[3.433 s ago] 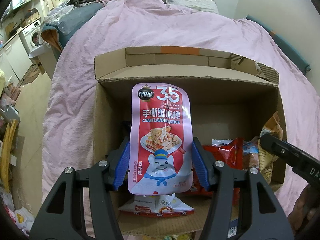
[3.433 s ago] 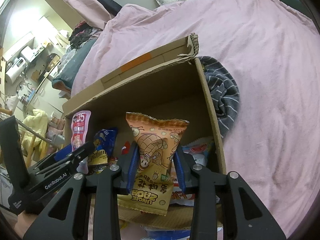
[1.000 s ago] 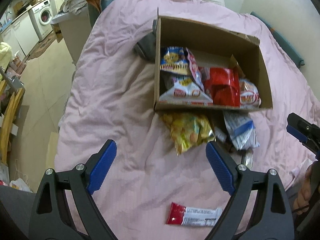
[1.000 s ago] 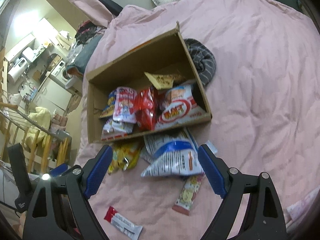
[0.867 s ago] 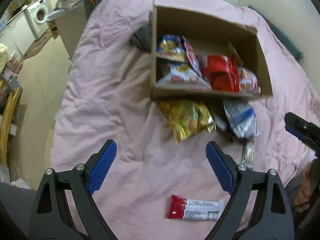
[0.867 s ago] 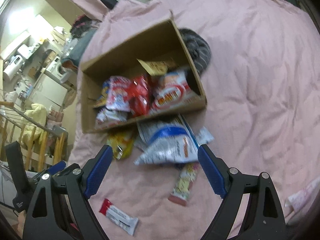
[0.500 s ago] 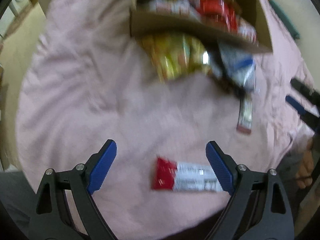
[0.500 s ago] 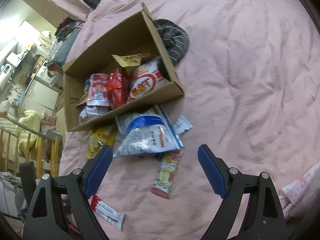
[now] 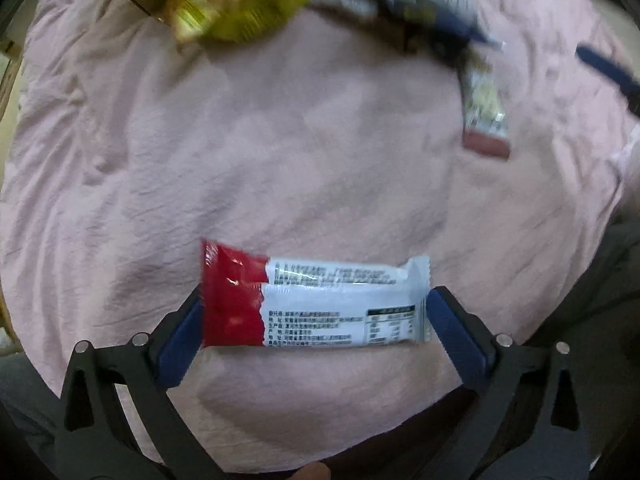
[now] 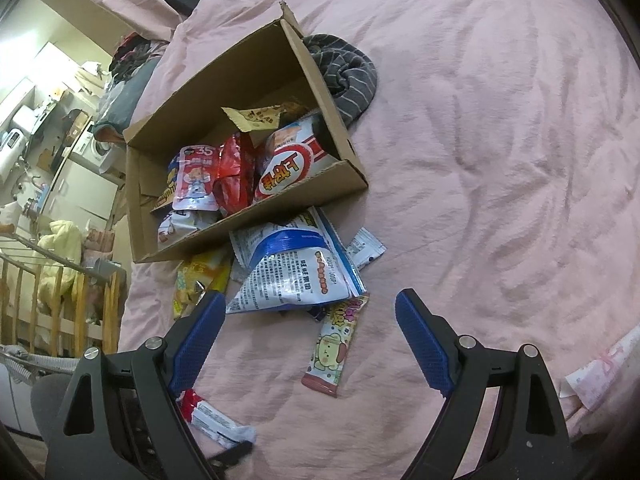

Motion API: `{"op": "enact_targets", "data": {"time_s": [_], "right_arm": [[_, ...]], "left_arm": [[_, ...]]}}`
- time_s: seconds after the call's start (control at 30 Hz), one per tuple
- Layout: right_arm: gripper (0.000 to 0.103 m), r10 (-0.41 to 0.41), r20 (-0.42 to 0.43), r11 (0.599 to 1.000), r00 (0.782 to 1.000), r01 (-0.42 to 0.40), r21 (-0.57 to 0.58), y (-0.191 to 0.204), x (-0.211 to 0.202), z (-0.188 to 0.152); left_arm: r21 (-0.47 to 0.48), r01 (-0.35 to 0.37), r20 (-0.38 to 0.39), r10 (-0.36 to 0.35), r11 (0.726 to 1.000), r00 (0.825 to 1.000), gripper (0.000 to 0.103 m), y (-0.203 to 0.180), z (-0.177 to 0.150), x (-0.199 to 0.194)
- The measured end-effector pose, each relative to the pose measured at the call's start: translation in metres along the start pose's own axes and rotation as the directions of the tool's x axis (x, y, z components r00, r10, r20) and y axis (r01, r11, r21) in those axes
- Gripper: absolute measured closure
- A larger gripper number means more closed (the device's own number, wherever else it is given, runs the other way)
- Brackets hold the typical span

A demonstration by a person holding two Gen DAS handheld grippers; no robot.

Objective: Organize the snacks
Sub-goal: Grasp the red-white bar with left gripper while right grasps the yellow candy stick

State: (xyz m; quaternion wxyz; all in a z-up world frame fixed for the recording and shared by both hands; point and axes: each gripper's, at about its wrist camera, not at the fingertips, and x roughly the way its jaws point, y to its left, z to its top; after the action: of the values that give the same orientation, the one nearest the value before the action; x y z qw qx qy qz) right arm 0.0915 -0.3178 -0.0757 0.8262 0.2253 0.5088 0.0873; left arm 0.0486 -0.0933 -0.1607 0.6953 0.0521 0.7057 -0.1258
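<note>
our left gripper fingers just opened wider, red-white snack bar between them on bed; our right gripper fingers wide apart, empty.

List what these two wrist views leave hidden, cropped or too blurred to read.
- Left wrist view: yellow snack bag blurred, cut by the top edge.
- Left wrist view: red and white bar print unreadable.
- Right wrist view: left gripper hidden behind the right gripper.
- Right wrist view: cardboard box wall hides lower packets.

left gripper just widened, right gripper agape
</note>
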Motion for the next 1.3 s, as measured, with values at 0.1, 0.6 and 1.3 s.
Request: {"op": "enact_targets", "data": {"time_s": [0.1, 0.6, 1.3], "right_arm": [[0.014, 0.004, 0.0, 1.0, 1.0, -0.004, -0.002, 0.003, 0.0, 0.0], [0.048, -0.056, -0.249, 0.998, 0.967, 0.06, 0.009, -0.004, 0.06, -0.011], [0.075, -0.218, -0.33, 0.958, 0.919, 0.136, -0.253, 0.032, 0.086, -0.053]], "left_arm": [[0.012, -0.045, 0.003, 0.044, 0.999, 0.999, 0.0, -0.009, -0.001, 0.009], [-0.029, 0.04, 0.057, -0.038, 0.999, 0.998, 0.021, 0.002, -0.002, -0.001], [-0.105, 0.028, 0.172, -0.009, 0.994, 0.985, 0.033, 0.042, 0.015, -0.051]]}}
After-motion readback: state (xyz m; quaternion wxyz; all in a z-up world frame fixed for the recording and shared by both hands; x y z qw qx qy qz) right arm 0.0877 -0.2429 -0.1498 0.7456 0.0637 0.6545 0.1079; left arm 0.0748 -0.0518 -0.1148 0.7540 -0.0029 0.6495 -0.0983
